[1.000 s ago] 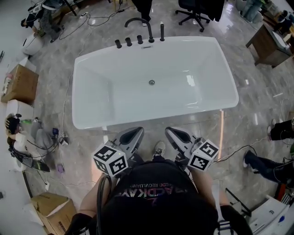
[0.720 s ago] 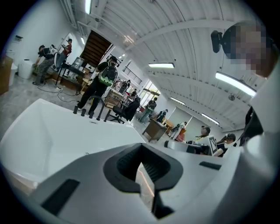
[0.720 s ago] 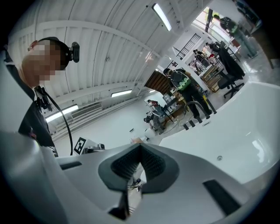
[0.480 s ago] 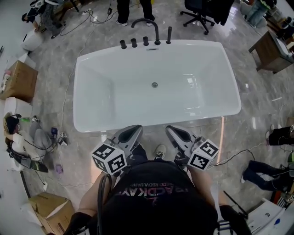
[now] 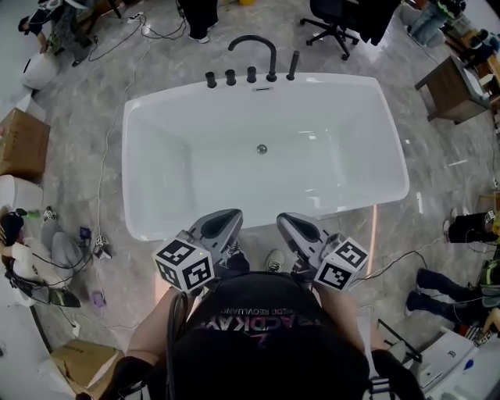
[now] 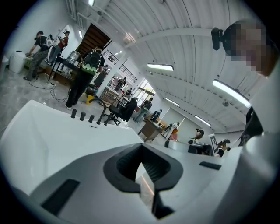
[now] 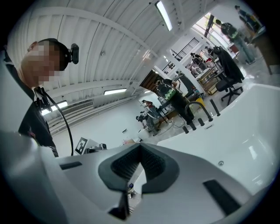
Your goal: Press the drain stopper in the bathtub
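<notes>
The white bathtub (image 5: 156, 211) lies in front of me in the head view, with the small round drain stopper (image 5: 262, 148) in the middle of its floor. Black faucet (image 5: 258, 48) and knobs stand on the far rim. My left gripper (image 5: 226, 216) and right gripper (image 5: 284, 221) are held side by side over the near rim, far from the stopper. Both are shut with nothing between the jaws. The right gripper view shows the right gripper (image 7: 140, 148) and the stopper (image 7: 221, 163) as a small dot. The left gripper (image 6: 141, 147) points over the tub (image 6: 48, 140).
Cardboard boxes (image 5: 19, 144) and cables lie on the marble floor at the left. An office chair (image 5: 332, 19) stands behind the tub, a wooden desk (image 5: 453, 86) at the right. Other people's feet (image 5: 467, 226) are at the far right. My shoe (image 5: 273, 259) is beside the tub.
The head view has shifted, so the tub now sits a little lower in the frame. Both grippers stay shut and almost unmoved near my chest.
</notes>
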`<action>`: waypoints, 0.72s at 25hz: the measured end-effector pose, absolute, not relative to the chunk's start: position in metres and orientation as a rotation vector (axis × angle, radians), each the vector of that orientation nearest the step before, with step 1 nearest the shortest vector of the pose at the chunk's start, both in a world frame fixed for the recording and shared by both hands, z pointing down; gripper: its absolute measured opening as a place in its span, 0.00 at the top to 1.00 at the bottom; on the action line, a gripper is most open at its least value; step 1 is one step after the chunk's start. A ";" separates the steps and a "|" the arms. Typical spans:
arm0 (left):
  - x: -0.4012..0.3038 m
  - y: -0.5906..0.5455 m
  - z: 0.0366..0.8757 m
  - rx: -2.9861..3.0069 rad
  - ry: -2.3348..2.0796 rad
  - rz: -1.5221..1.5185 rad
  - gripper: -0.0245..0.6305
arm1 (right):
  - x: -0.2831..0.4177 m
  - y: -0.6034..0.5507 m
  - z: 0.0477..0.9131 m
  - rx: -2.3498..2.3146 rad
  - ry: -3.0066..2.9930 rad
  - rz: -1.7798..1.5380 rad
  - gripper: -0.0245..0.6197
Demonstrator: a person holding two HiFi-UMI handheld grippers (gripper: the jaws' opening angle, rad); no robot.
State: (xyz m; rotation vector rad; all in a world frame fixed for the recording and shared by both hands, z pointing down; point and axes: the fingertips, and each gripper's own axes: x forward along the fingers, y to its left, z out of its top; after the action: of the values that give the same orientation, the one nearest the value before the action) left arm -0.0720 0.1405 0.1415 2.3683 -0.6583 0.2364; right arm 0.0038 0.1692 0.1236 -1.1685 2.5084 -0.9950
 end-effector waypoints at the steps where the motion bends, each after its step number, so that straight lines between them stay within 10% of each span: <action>1: -0.075 0.136 0.143 2.368 -0.649 0.239 0.95 | 0.000 0.164 0.124 -1.176 2.510 -0.994 0.94; 18: -0.096 0.091 0.146 2.416 -0.599 0.259 0.95 | -0.025 0.116 0.124 -1.241 2.519 -0.968 0.94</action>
State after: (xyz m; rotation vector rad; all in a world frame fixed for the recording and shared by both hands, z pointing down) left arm -0.0962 0.0910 0.1457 2.4162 -0.5987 0.2586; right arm -0.0246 0.1164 0.1235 -1.2409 2.5190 -0.9677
